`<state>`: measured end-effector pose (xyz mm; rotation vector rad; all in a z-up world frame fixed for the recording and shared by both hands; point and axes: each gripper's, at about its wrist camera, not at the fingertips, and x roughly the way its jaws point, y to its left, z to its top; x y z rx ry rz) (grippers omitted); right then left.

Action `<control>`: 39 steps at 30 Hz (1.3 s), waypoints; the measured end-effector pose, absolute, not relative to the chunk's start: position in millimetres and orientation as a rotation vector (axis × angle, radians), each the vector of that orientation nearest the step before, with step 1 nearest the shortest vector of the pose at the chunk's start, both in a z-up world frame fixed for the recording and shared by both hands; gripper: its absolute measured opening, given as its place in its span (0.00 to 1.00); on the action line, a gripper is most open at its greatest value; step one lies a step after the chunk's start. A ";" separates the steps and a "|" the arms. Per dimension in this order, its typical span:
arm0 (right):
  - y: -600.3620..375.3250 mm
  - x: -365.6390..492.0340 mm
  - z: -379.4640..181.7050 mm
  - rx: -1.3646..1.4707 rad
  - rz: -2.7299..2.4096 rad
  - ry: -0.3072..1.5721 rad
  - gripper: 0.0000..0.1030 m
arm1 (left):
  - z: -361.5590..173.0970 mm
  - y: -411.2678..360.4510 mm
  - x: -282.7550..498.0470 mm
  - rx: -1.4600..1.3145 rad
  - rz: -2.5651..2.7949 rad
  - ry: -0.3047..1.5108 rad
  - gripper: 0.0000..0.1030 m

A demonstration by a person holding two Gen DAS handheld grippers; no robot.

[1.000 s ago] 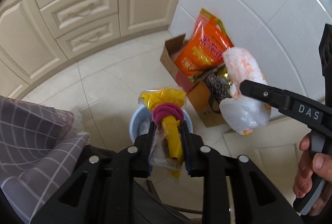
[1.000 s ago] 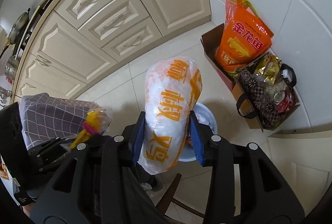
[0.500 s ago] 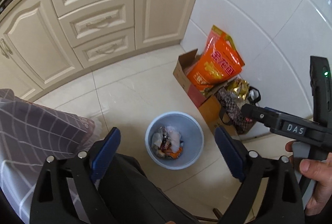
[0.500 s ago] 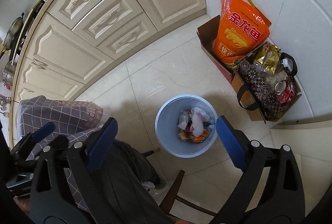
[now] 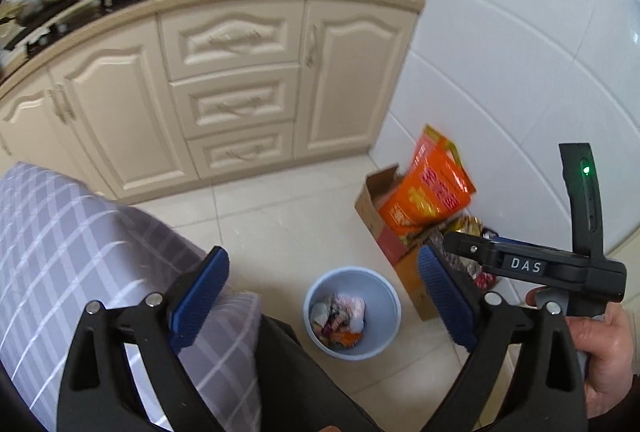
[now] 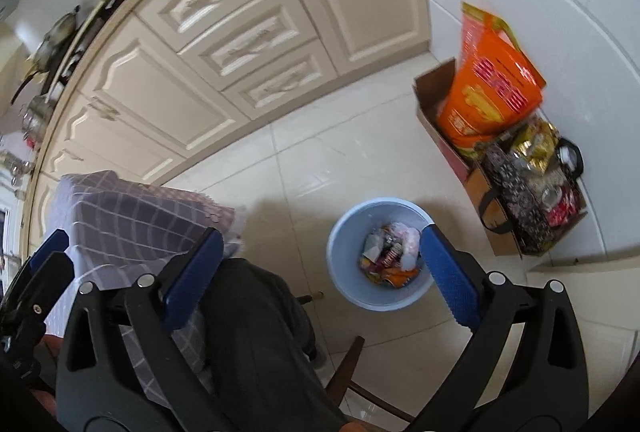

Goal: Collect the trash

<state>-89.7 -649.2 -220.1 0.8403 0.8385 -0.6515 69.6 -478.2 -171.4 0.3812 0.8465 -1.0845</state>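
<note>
A light blue trash bin (image 5: 376,346) stands on the tiled floor, with several crumpled wrappers and bags (image 5: 340,318) inside; it also shows in the right wrist view (image 6: 348,286), trash (image 6: 390,252) in it. My left gripper (image 5: 324,302) is open and empty, high above the bin. My right gripper (image 6: 320,272) is open and empty, also above the bin; its body (image 5: 532,266) shows at the right of the left wrist view.
Cream kitchen cabinets (image 5: 236,92) line the far wall. A cardboard box (image 5: 374,208) with an orange bag (image 5: 432,188) and other goods sits by the white tiled wall. A table with a grey checked cloth (image 5: 60,240) is at left. A wooden chair leg (image 6: 346,364) is below.
Both grippers opened and dropped their trash: the yellow wrapper and the white-orange bag went into the bin. Both then rose and tilted up, bringing the counter top into view.
</note>
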 end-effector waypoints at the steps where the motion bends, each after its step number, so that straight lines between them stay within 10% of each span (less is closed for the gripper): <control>1: -644.3 -84.1 -213.6 0.830 -0.636 0.832 0.94 | -165.8 -471.4 71.6 0.364 -1.074 0.836 0.90; 39: -297.8 112.9 0.1 0.129 0.046 0.466 0.94 | 16.2 -87.1 86.1 0.064 0.005 0.232 0.95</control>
